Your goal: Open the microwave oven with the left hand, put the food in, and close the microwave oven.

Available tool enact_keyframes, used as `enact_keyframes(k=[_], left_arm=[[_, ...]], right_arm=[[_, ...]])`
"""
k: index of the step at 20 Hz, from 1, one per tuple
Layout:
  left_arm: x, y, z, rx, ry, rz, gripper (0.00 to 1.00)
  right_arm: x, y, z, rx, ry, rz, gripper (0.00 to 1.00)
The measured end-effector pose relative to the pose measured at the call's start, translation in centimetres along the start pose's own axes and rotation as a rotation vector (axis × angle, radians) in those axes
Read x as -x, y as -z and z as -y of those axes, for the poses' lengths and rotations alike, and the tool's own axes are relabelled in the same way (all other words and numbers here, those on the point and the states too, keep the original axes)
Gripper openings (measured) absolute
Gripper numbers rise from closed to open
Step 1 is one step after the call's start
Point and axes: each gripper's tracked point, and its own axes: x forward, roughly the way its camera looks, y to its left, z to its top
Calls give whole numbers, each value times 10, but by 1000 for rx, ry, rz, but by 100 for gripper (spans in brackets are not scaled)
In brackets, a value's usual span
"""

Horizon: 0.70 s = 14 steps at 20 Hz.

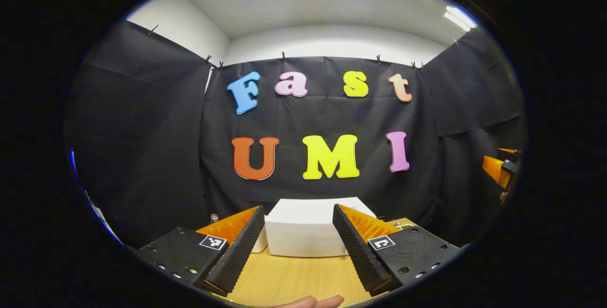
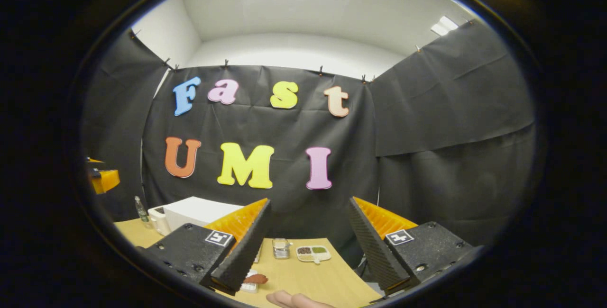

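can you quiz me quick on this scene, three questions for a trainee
1. True or false: the left hand-held gripper is shut on the microwave.
2. Multiple choice: in the right gripper view, the tray lies
A. on top of the microwave
B. on the table, beyond the gripper's fingers
C. between the fingers, gripped
3. Fill in: in the right gripper view, the bottle stands to the ____ of the microwave.

Key
1. False: its fingers are spread apart, short of the microwave.
2. B
3. left
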Motion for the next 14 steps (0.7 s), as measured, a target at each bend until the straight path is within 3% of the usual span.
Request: enact_keyframes(k=[1,5,9,10,11,14], left_arm=[[-10,5,4,3,7,1,92],[-54,37,29,-10,39,10,93],[-102,98,78,31,122,-70,92],[-114,114,87,36,129,-86,92],[-128,129,95,30,130,-100,92],[-164,175,124,7,148,-139,93]], right_arm=[[0,2,-1,-1,-4,5,94],[-12,16,-1,-8,-20,1,94],[-28,39,-13,-45,-83,-77,94],[-32,38,-9,-48,-81,-80,100],[-35,33,-6,-47,-76,-70,94],[-41,26,-1,-29,-69,-50,94]])
